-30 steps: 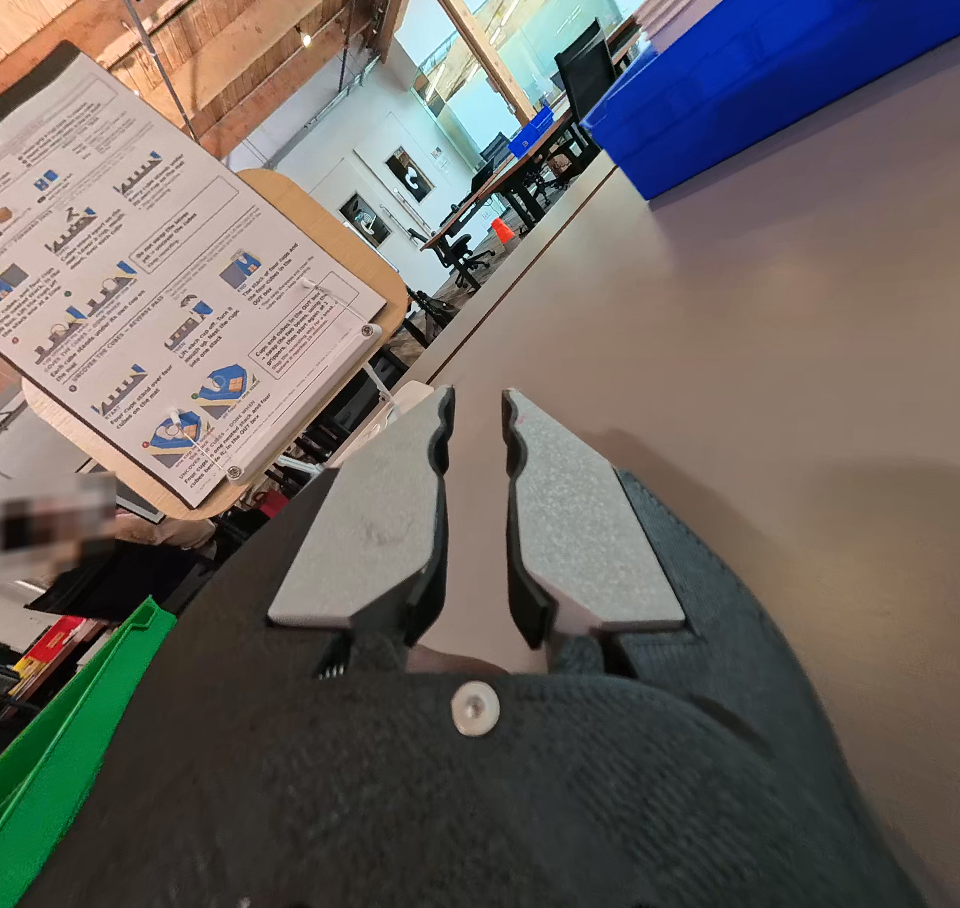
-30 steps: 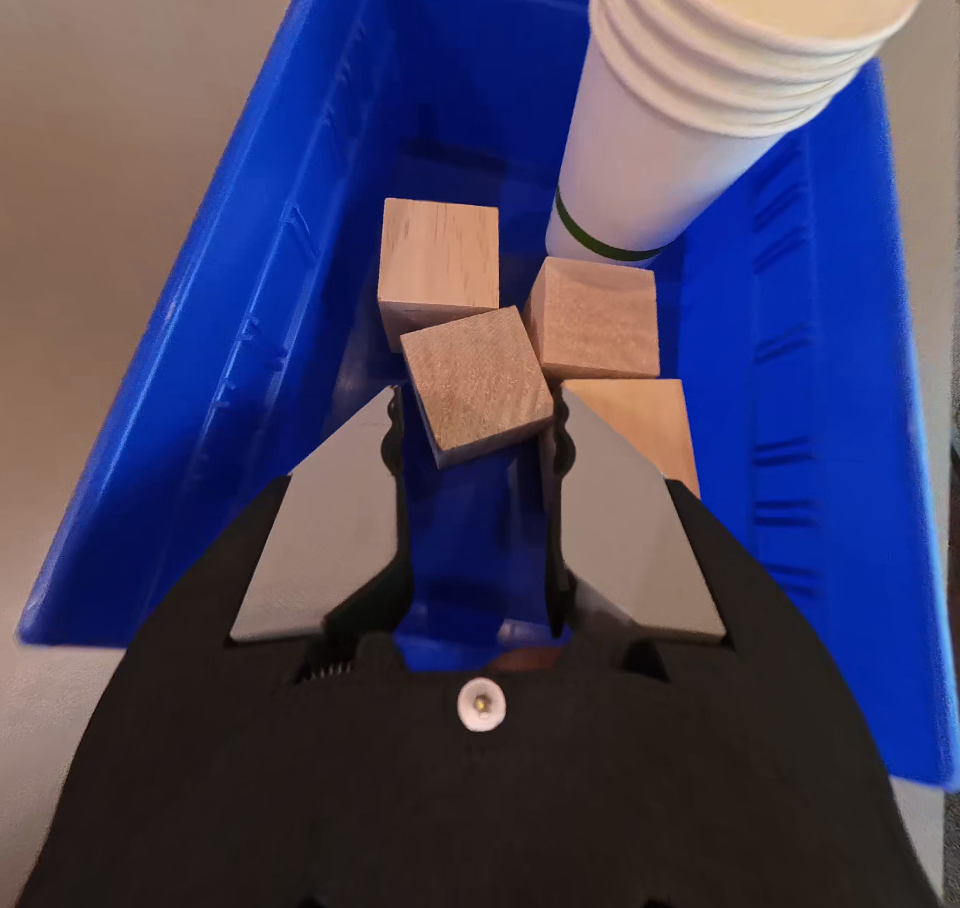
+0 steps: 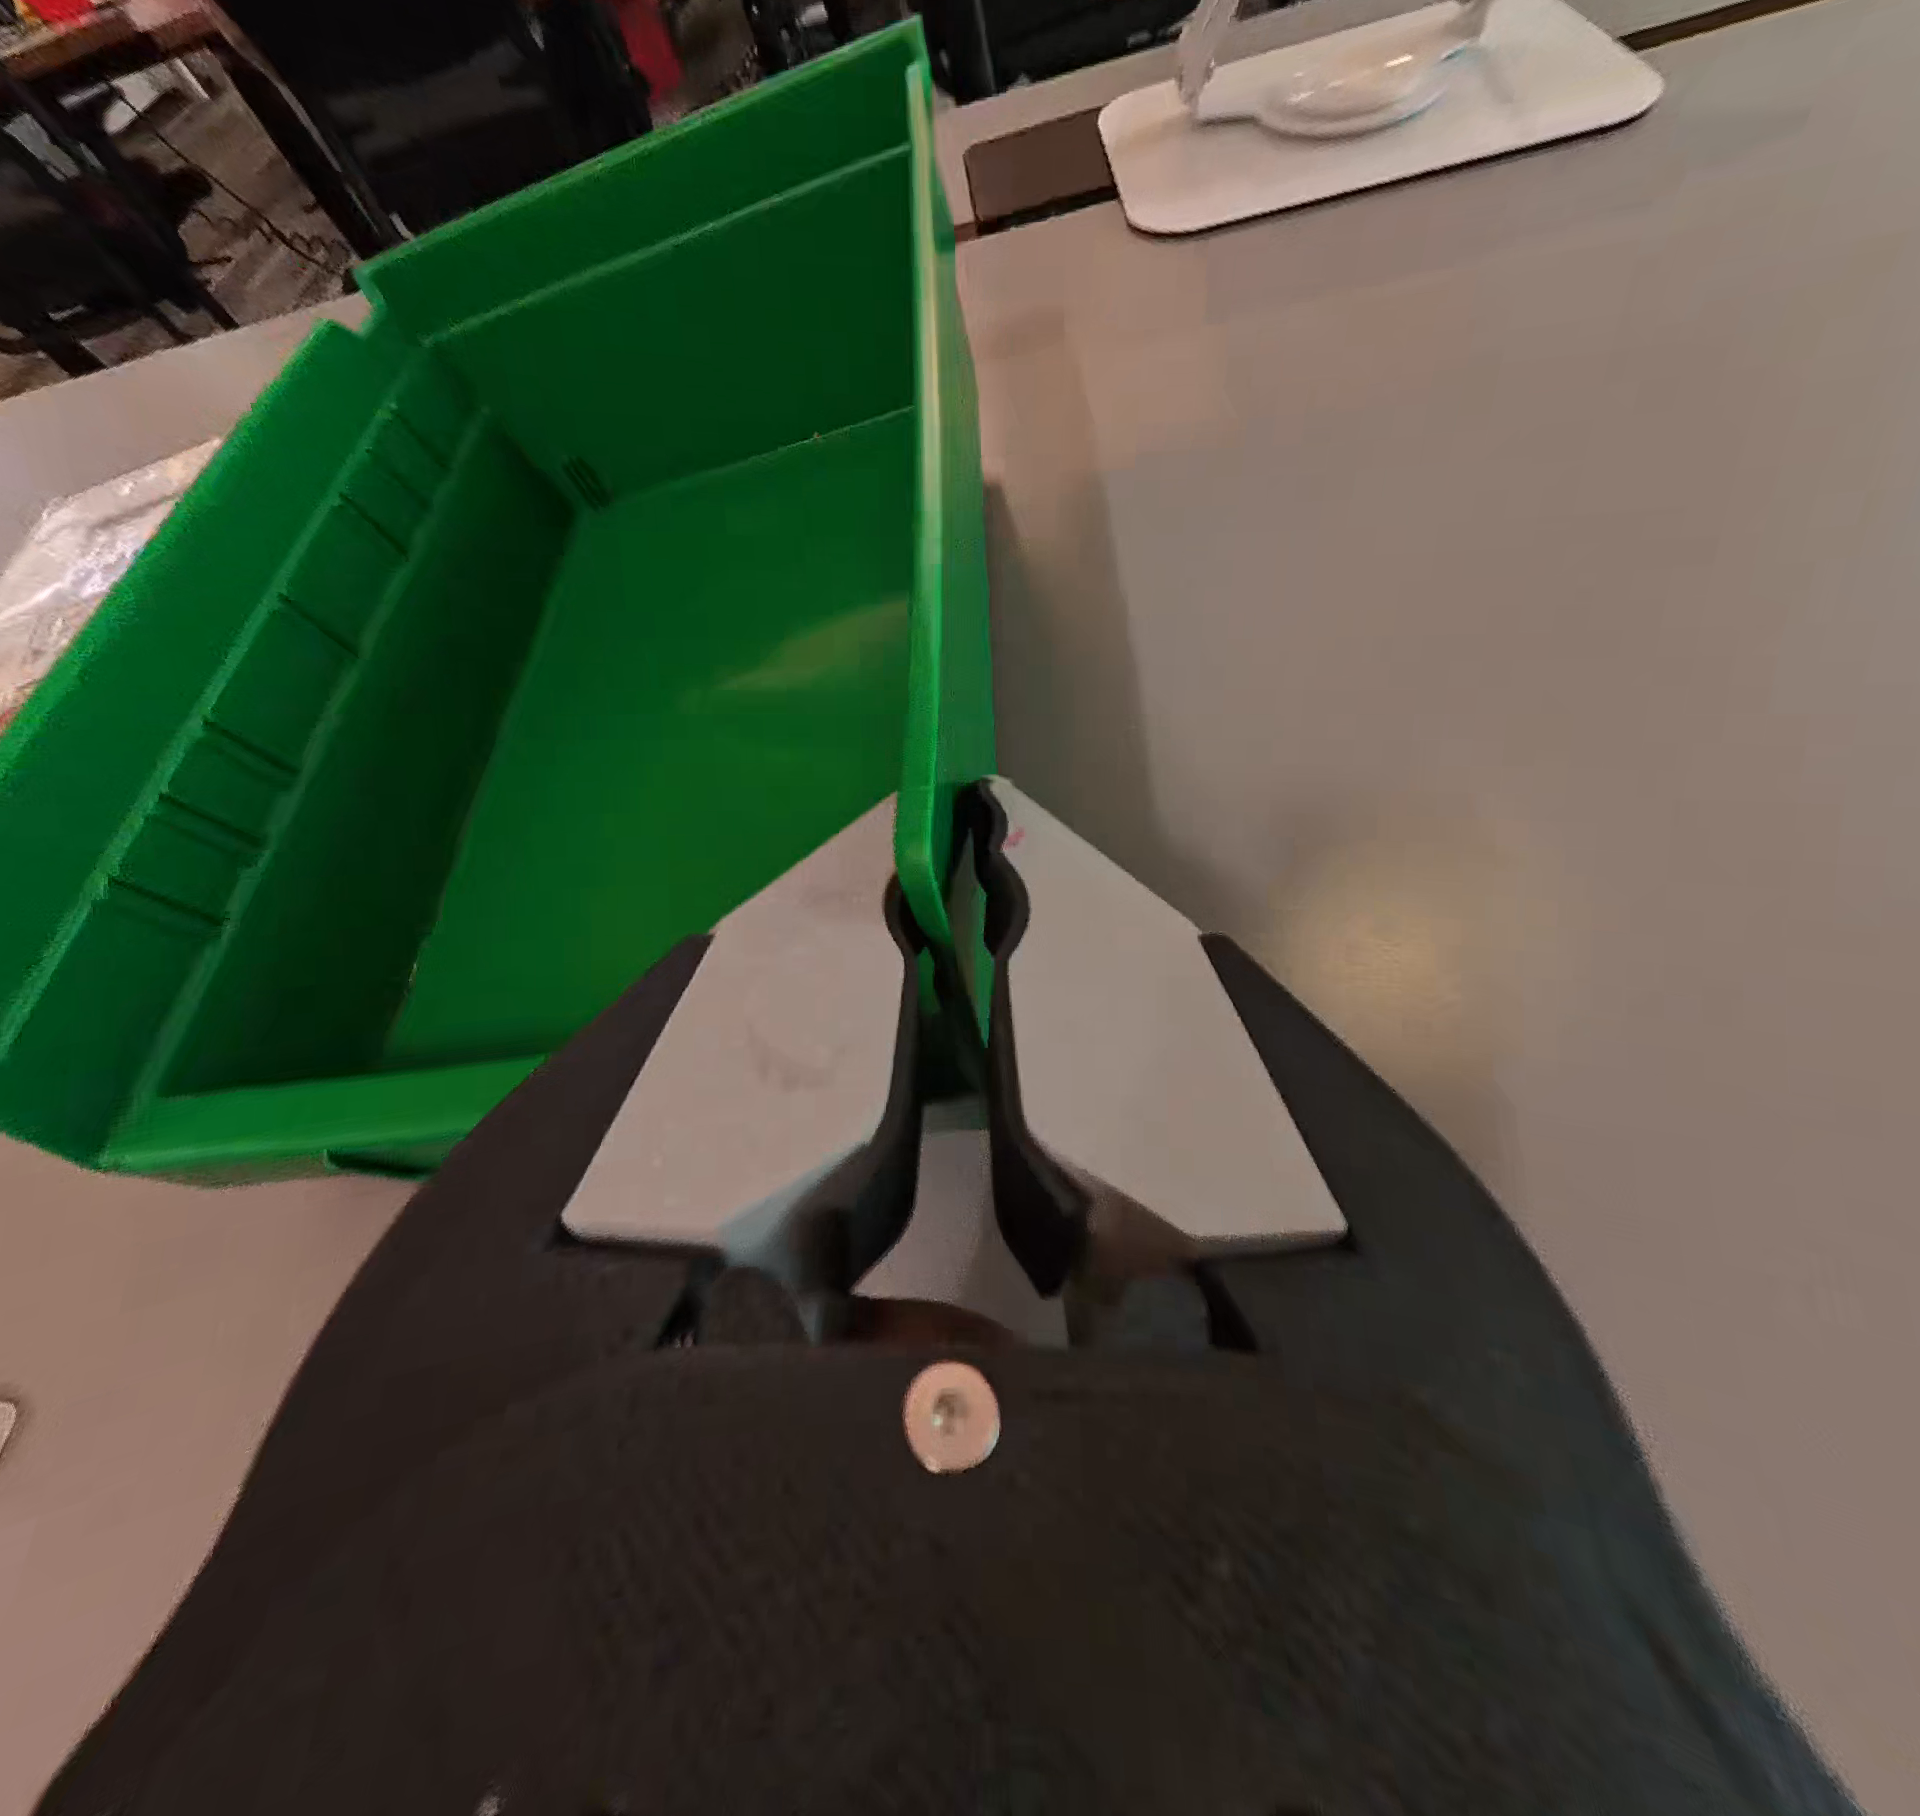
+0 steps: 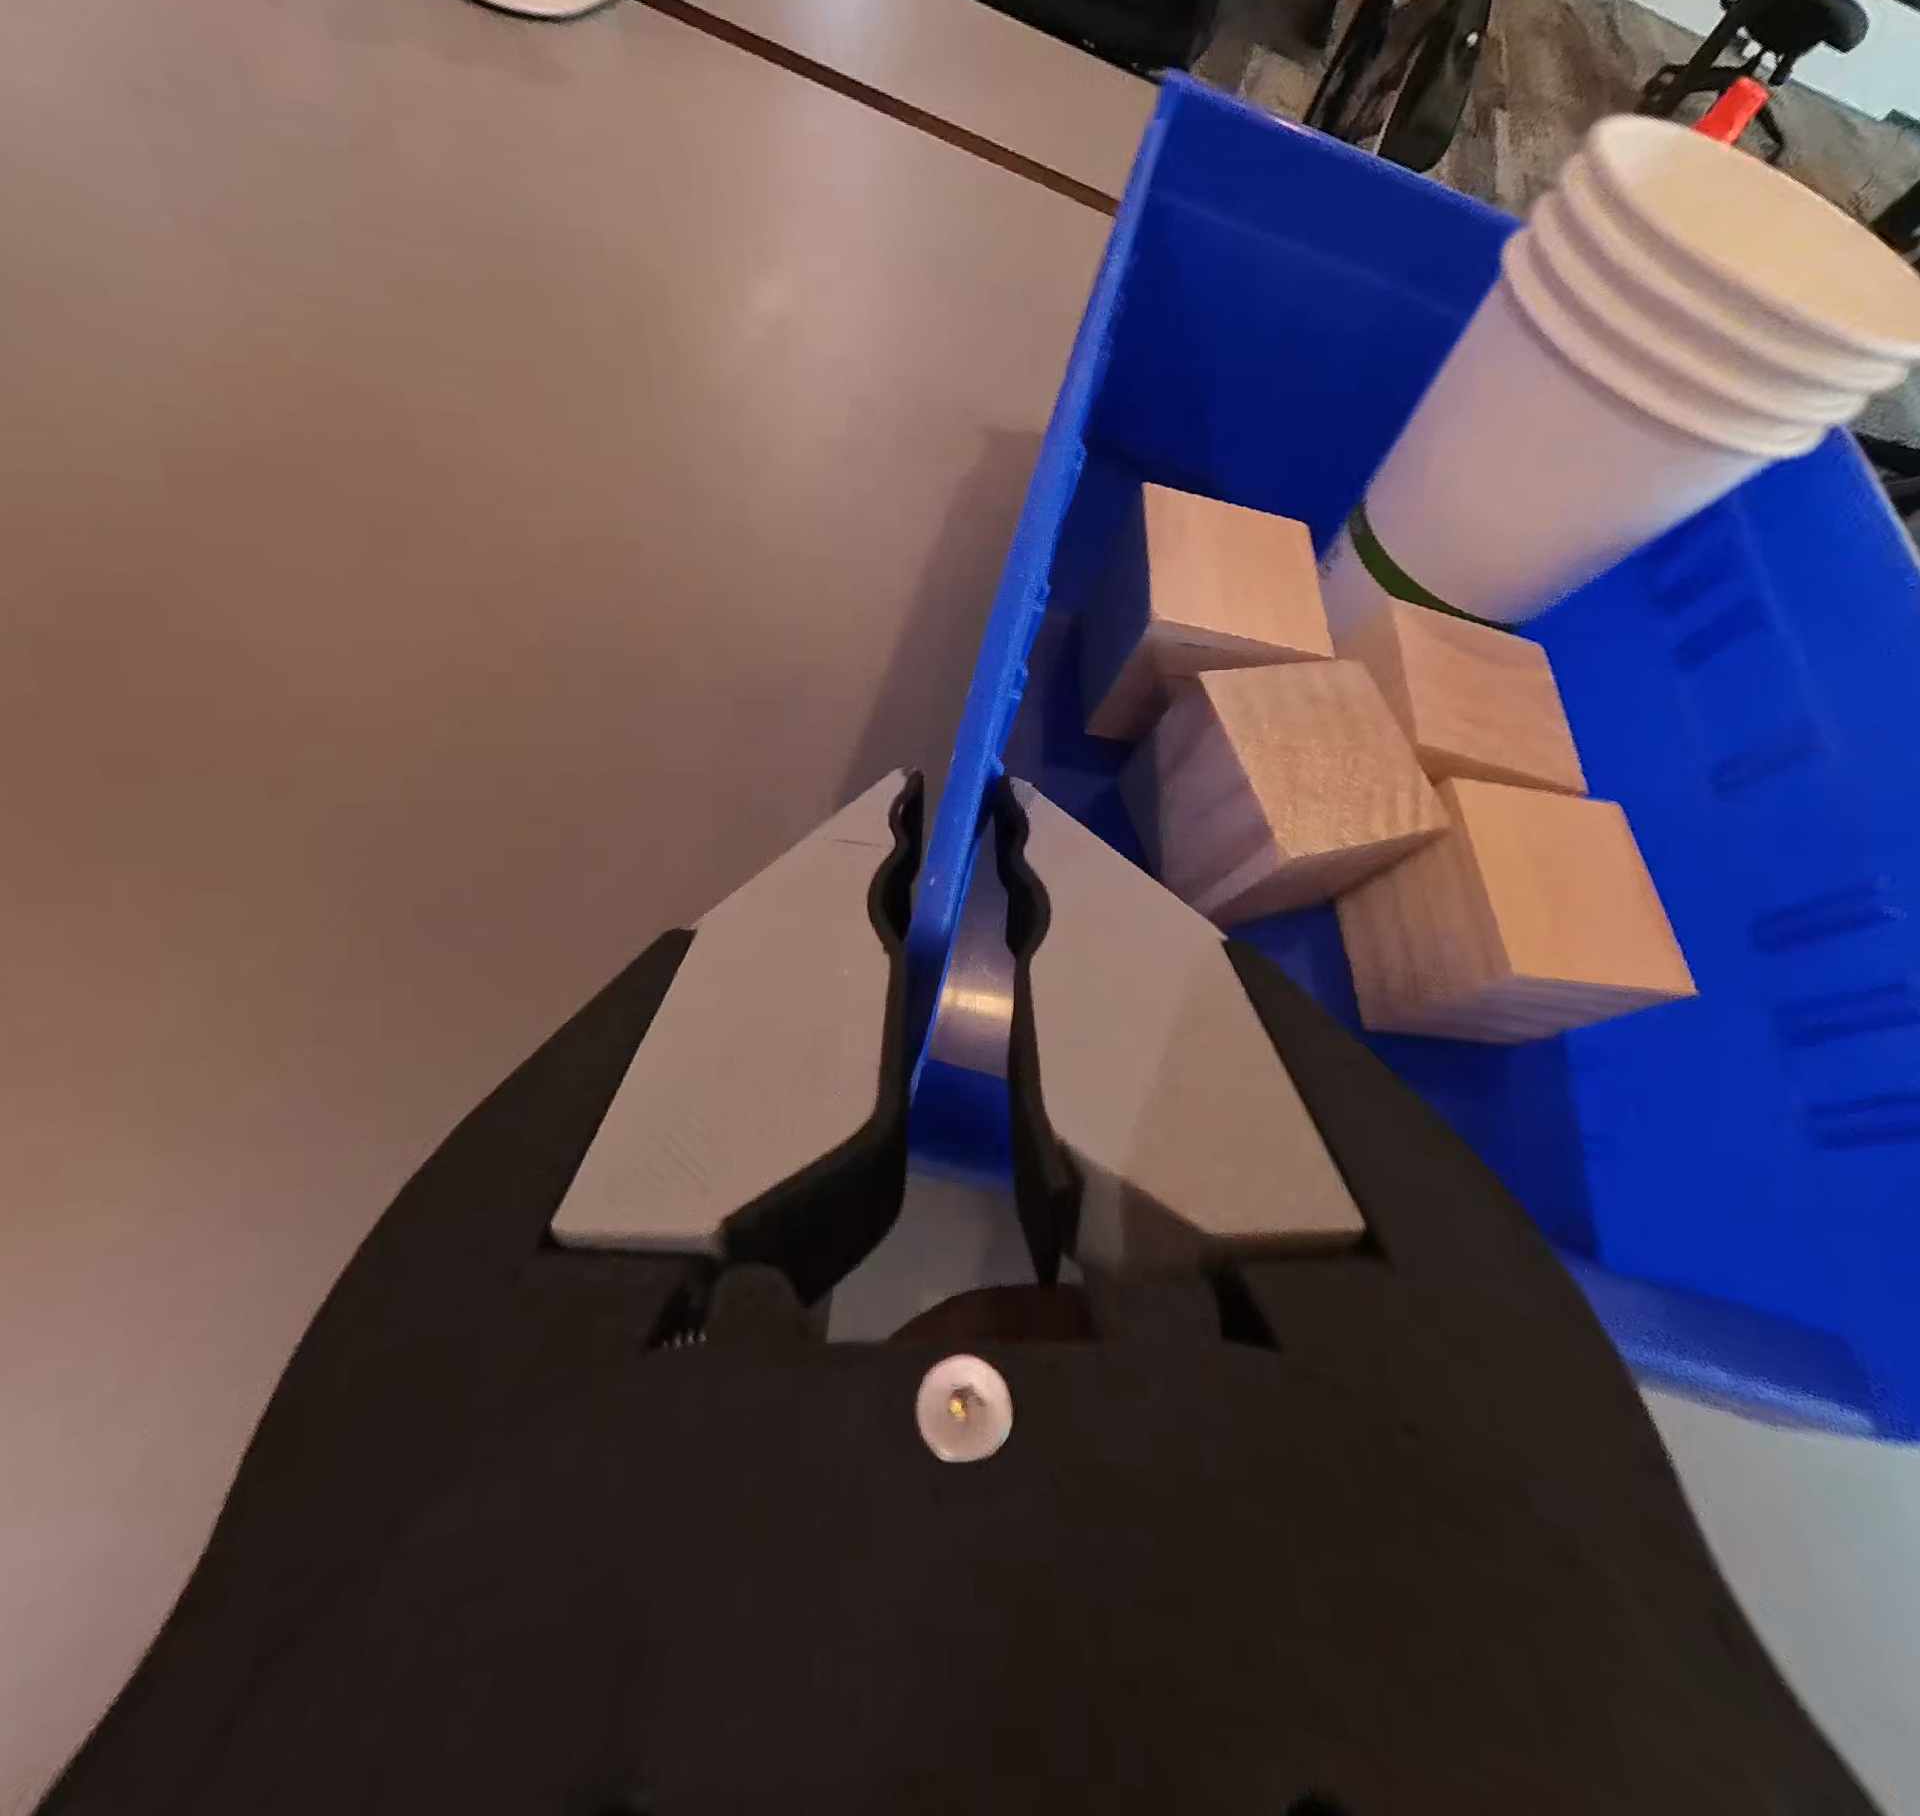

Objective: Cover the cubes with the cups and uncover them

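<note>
Meanwhile, left gripper [image 3: 951, 867] pinches the green plastic bin's [image 3: 665, 623] right wall, right gripper [image 4: 951, 831] the blue plastic bin's [image 4: 1039, 623] left wall; tilting could topple the stacked white paper cups [image 4: 1621, 416] onto the wooden cubes [image 4: 1309, 779].

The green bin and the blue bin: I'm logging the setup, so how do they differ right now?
The green bin is empty; the blue bin holds four wooden cubes and a stack of white paper cups. The left gripper clamps the green bin's side wall; the right gripper straddles the blue bin's wall. Both are open-topped plastic bins on the same grey table.
</note>
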Tool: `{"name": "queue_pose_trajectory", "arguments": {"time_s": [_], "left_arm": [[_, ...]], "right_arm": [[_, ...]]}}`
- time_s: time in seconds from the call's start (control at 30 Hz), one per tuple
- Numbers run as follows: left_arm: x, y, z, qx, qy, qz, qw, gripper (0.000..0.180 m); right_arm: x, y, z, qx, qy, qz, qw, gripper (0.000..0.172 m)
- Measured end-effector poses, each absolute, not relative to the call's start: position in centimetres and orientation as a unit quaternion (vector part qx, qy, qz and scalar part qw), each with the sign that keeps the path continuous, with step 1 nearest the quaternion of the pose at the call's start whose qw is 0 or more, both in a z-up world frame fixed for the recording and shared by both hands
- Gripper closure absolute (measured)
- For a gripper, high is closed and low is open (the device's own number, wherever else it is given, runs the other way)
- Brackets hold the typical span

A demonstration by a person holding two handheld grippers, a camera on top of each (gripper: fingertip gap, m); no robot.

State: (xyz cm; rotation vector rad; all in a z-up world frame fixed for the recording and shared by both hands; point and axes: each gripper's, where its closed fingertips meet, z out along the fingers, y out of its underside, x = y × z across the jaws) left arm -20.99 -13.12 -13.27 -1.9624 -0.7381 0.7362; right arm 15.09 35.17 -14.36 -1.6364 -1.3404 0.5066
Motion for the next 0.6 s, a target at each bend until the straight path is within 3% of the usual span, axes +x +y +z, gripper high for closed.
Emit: {"name": "queue_pose_trajectory", "arguments": {"time_s": [0.23,0.6], "left_arm": [[-16.8,-15.1,-9.6,-0.752,-0.283,0.307,0.509,0.176],[-11.5,-23.3,-7.9,-0.717,-0.298,0.355,0.521,0.176]], "right_arm": [[6.7,23.3,-14.5,-0.637,-0.587,0.249,0.433,0.139],[-12.0,-4.3,-14.4,-0.560,-0.661,0.334,0.372,0.132]]}}
